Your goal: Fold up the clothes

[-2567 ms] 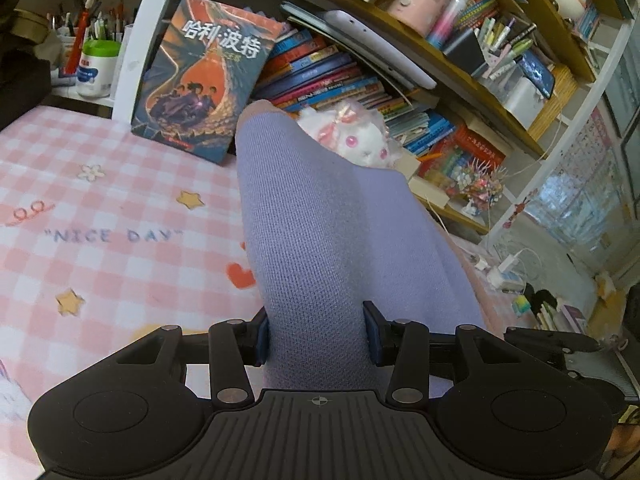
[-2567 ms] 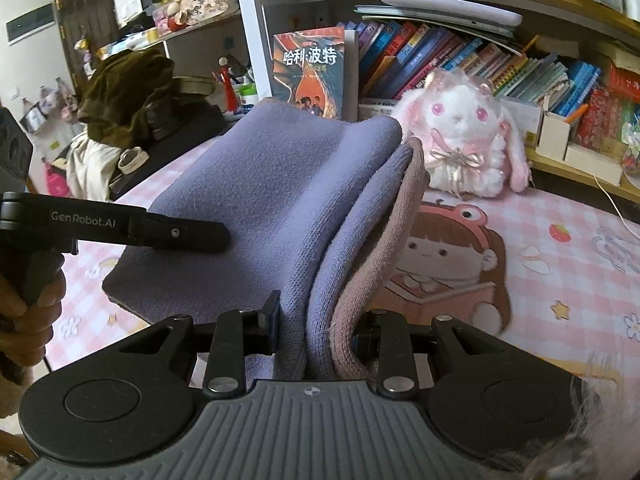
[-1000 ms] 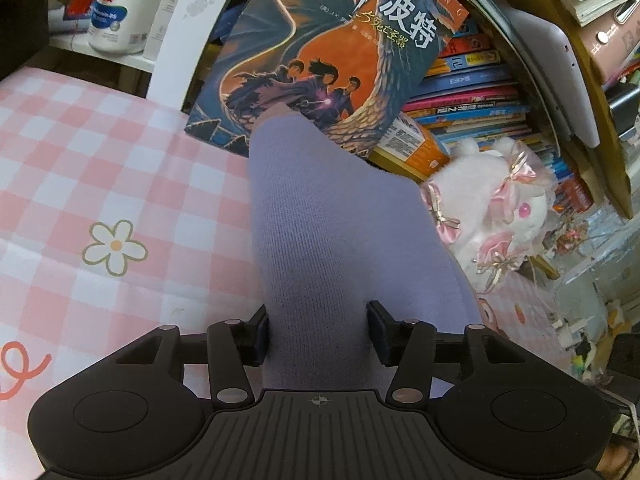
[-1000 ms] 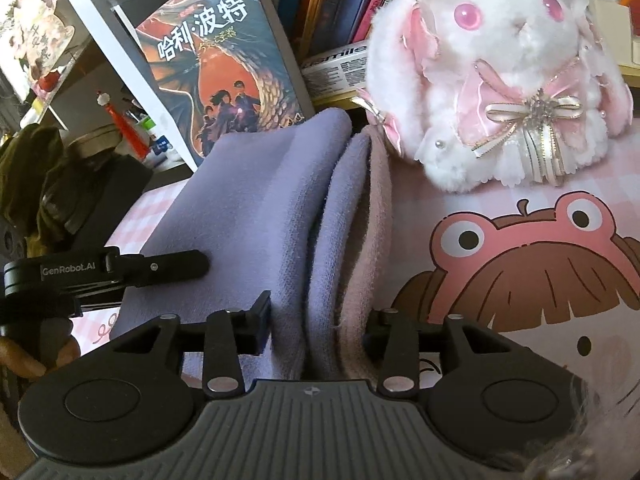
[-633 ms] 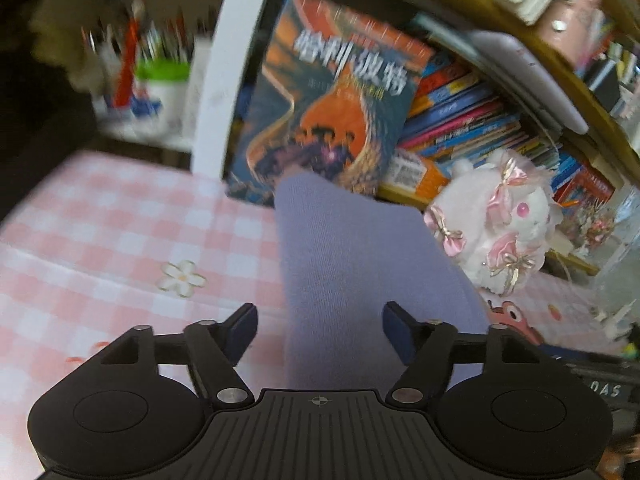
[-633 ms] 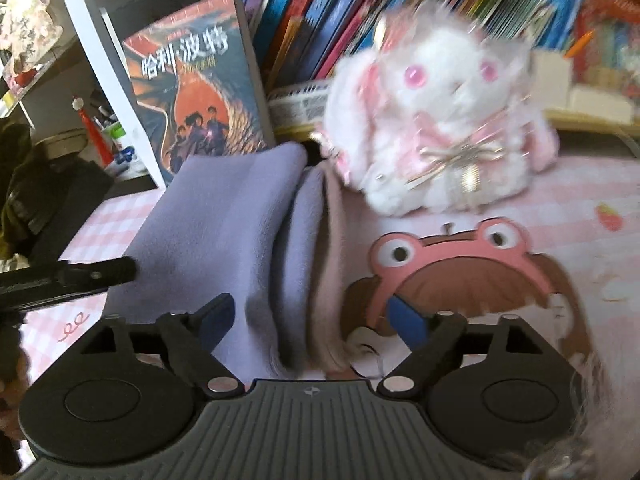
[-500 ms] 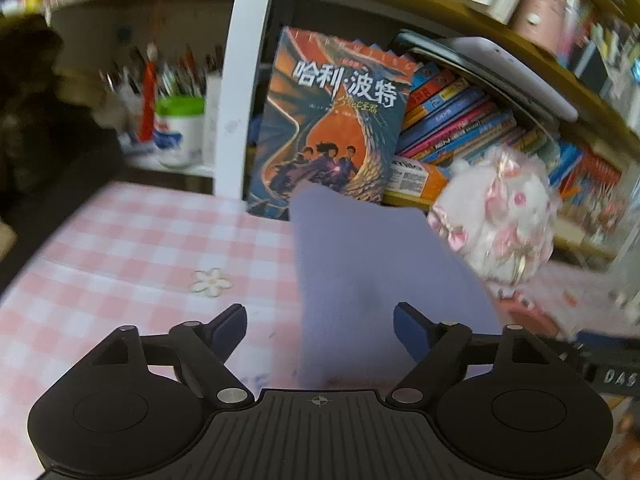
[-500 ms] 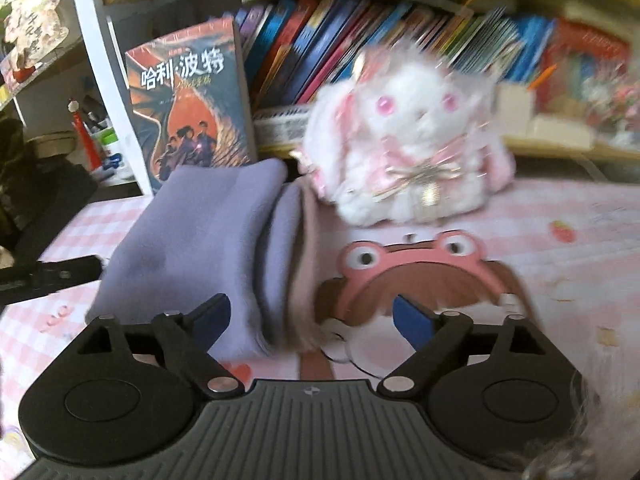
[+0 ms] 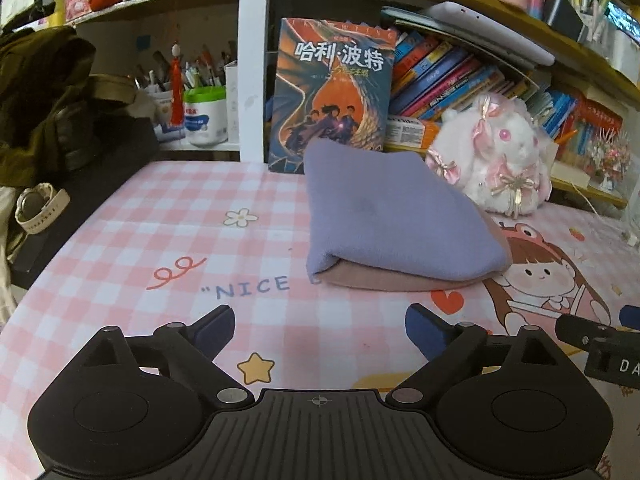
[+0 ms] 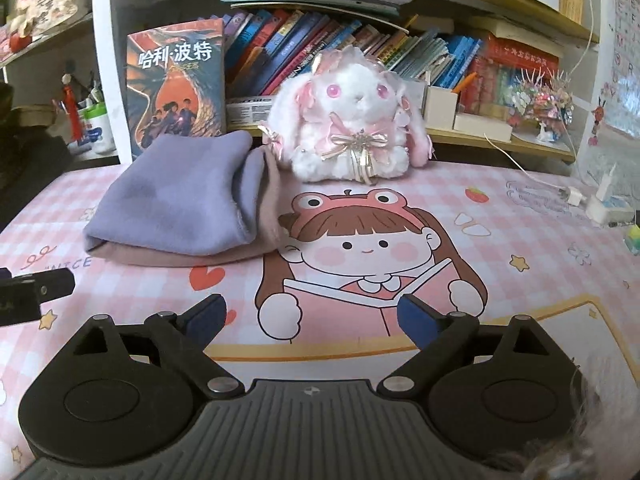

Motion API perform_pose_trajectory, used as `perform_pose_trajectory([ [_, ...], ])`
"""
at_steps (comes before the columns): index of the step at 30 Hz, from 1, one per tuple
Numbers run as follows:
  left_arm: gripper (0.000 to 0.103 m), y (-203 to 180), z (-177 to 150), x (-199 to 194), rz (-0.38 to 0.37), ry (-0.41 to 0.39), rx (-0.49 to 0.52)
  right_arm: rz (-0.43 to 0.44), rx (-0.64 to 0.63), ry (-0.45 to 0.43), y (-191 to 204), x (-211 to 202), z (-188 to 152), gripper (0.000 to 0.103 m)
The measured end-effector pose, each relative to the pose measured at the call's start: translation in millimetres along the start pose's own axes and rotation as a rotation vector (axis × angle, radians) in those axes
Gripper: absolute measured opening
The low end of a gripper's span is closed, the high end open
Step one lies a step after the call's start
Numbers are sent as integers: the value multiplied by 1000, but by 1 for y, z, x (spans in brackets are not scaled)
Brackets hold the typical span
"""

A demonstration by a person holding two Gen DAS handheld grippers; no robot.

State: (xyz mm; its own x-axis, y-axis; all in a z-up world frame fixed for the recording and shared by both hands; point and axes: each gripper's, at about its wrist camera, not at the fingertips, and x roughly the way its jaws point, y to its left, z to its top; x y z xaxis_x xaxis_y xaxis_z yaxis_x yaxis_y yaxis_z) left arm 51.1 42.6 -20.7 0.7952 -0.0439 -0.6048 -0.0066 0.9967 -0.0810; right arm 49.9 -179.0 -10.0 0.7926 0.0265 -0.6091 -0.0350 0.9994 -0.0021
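Note:
A folded lilac garment (image 9: 392, 220) with a dusty pink underside lies flat on the pink checked table mat (image 9: 168, 248), against the upright book. In the right wrist view the same folded garment (image 10: 176, 200) sits at the back left beside the plush rabbit. My left gripper (image 9: 320, 330) is open, held back from the garment's near edge with nothing between its fingers. My right gripper (image 10: 312, 318) is open too, hovering over the cartoon girl print, to the right of the garment.
A white and pink plush rabbit (image 10: 352, 128) stands just right of the garment. An upright book (image 9: 332, 92) and shelves of books (image 10: 360, 48) close off the back. A dark bag and a watch (image 9: 38, 208) lie at the left edge. A charger and cable (image 10: 592, 200) sit at the right.
Both grippers let go of the folded garment, opened and drew back towards me. The garment now rests on the mat near the book and rabbit.

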Motion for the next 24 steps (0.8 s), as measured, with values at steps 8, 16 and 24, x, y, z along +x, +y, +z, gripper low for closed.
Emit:
perform_pose_trajectory([
  [8, 95, -4, -1, -1, -24, -1, 6, -10, -9, -9, 0, -6, -2, 93],
  [16, 95, -4, 0, 3, -38, 8, 13, -17, -13, 1, 0, -3, -1, 93],
  [24, 96, -4, -4, 8, -32, 44, 26, -11, -30, 62, 3, 6, -5, 97],
])
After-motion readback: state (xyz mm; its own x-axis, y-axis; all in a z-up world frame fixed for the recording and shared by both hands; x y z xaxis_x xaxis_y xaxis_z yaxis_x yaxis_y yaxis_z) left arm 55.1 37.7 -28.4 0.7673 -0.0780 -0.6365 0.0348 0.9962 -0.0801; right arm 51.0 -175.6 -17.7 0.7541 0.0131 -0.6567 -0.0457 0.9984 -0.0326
